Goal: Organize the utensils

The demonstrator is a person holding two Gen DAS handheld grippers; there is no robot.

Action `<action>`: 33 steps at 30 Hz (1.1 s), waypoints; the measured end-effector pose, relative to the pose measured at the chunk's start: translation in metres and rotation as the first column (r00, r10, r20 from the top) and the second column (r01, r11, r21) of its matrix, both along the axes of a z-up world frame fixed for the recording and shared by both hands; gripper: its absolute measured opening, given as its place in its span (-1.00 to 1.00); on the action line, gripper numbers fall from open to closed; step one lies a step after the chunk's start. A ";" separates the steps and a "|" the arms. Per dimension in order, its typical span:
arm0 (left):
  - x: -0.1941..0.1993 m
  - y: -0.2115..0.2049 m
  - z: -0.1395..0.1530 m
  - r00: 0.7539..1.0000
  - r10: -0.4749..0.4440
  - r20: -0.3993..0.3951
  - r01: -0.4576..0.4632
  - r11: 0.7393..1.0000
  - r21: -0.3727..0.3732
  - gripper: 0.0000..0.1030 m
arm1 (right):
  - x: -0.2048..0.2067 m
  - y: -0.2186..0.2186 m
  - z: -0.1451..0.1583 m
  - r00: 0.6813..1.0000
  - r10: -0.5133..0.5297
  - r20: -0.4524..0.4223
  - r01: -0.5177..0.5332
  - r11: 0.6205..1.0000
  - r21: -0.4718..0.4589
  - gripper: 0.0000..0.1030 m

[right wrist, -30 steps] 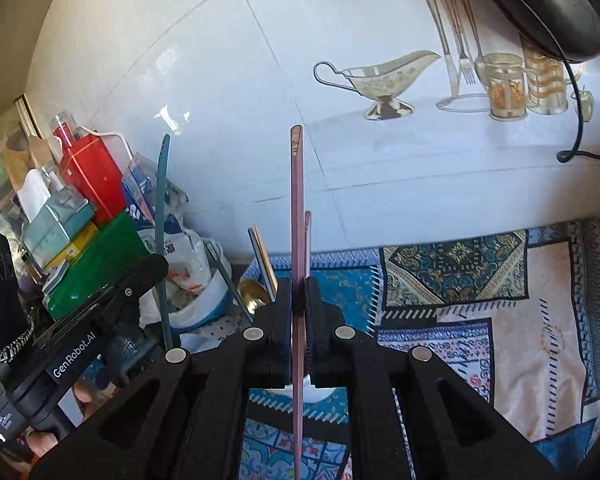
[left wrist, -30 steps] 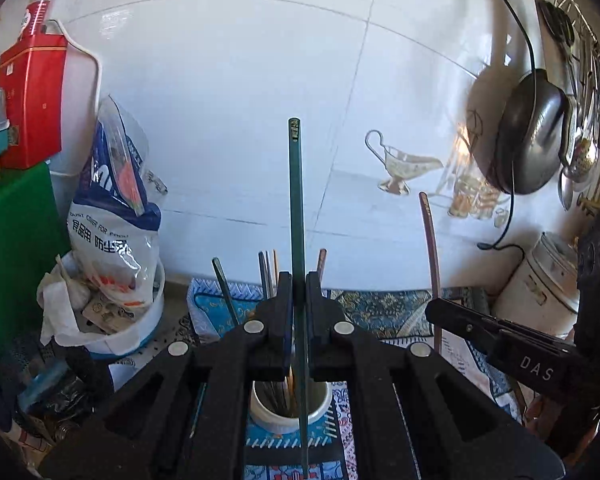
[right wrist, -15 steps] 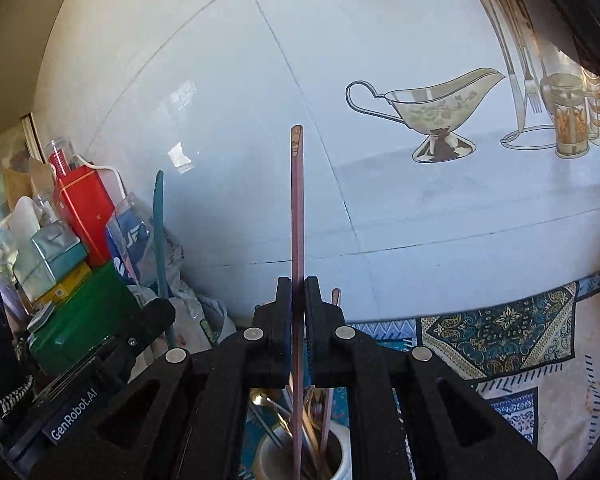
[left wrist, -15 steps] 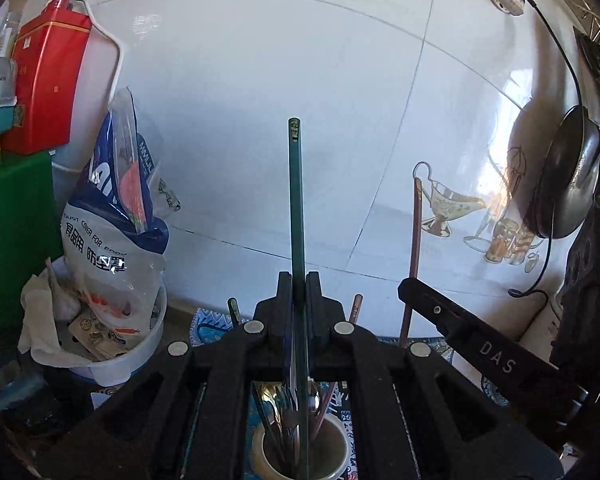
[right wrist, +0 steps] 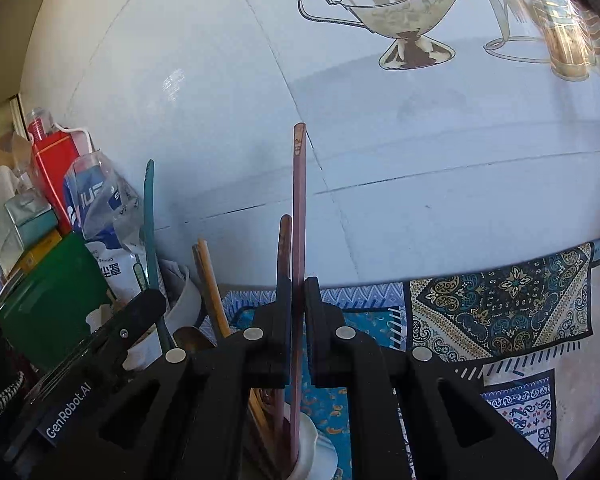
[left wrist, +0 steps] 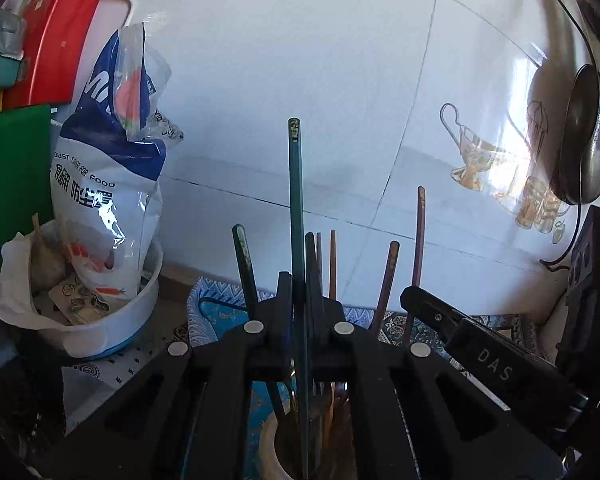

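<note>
Left wrist view: left gripper, jaws nearly closed, clamped on a green chopstick held upright, its lower end inside the white utensil cup directly below. Cup contents: further chopsticks, dark green and brown, plus metal cutlery, partly hidden by the jaws. Right gripper enters from the right edge, a brown chopstick standing up from it. To the left, a white bowl holds a blue-and-white food bag and crumpled paper; a red carton stands behind.

Right wrist view: right gripper, jaws nearly closed, clamped on the brown chopstick, upright, lower end inside the utensil cup. Cup also holds another brown stick and wooden-handled pieces. Left gripper at left, with the green chopstick. Cup stands on a patterned cloth covering the desk, against a white tiled wall.
</note>
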State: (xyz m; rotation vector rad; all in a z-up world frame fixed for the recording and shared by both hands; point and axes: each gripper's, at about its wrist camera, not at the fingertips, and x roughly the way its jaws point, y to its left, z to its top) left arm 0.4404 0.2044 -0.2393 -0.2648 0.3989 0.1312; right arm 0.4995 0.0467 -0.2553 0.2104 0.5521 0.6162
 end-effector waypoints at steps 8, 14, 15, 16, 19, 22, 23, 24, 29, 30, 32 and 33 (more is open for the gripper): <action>-0.011 -0.010 -0.005 0.989 -0.056 -0.140 0.060 0.998 0.028 -0.92 | -0.015 0.002 0.007 0.997 0.061 -0.041 -0.064 0.996 -0.064 -0.88; -0.036 -0.012 0.014 0.970 -0.098 -0.224 0.111 0.993 0.045 -0.73 | -0.039 0.001 0.028 0.991 0.098 -0.086 -0.109 0.984 -0.140 -0.23; -0.042 -0.012 0.021 0.968 -0.101 -0.230 0.116 0.992 0.054 -0.68 | -0.046 -0.002 0.034 0.993 0.093 -0.072 -0.103 0.982 -0.156 -0.22; -0.048 -0.012 0.027 0.966 -0.106 -0.234 0.123 0.991 0.057 -0.57 | -0.051 -0.003 0.038 0.994 0.086 -0.062 -0.096 0.981 -0.172 -0.22; -0.069 -0.011 0.048 0.965 -0.121 -0.233 0.138 0.989 0.060 -0.37 | -0.070 -0.010 0.056 0.997 0.069 -0.046 -0.077 0.977 -0.200 -0.22; -0.091 -0.013 0.071 0.965 -0.138 -0.223 0.156 0.985 0.067 -0.30 | -0.092 -0.022 0.076 0.998 0.050 -0.024 -0.054 0.978 -0.203 -0.22; -0.097 -0.014 0.079 0.965 -0.140 -0.220 0.159 0.985 0.070 -0.27 | -0.098 -0.025 0.082 0.999 0.048 -0.016 -0.051 0.978 -0.202 -0.22; -0.104 -0.015 0.086 0.966 -0.143 -0.216 0.162 0.984 0.076 -0.27 | -0.106 -0.029 0.089 0.999 0.047 -0.006 -0.048 0.978 -0.202 -0.21; -0.144 -0.024 0.124 0.973 -0.150 -0.175 0.168 0.981 0.096 -0.19 | -0.161 -0.051 0.129 0.995 0.052 0.080 -0.035 0.978 -0.206 -0.20; -0.154 -0.027 0.133 0.976 -0.150 -0.160 0.167 0.981 0.102 -0.18 | -0.171 -0.056 0.136 0.994 0.051 0.098 -0.030 0.979 -0.204 -0.20; -0.177 -0.037 0.150 0.981 -0.150 -0.121 0.164 0.979 0.117 -0.17 | -0.191 -0.067 0.149 0.990 0.049 0.131 -0.023 0.981 -0.191 -0.19; -0.189 -0.041 0.157 0.983 -0.150 -0.101 0.163 0.979 0.125 -0.17 | -0.204 -0.074 0.157 0.988 0.049 0.148 -0.022 0.983 -0.181 -0.19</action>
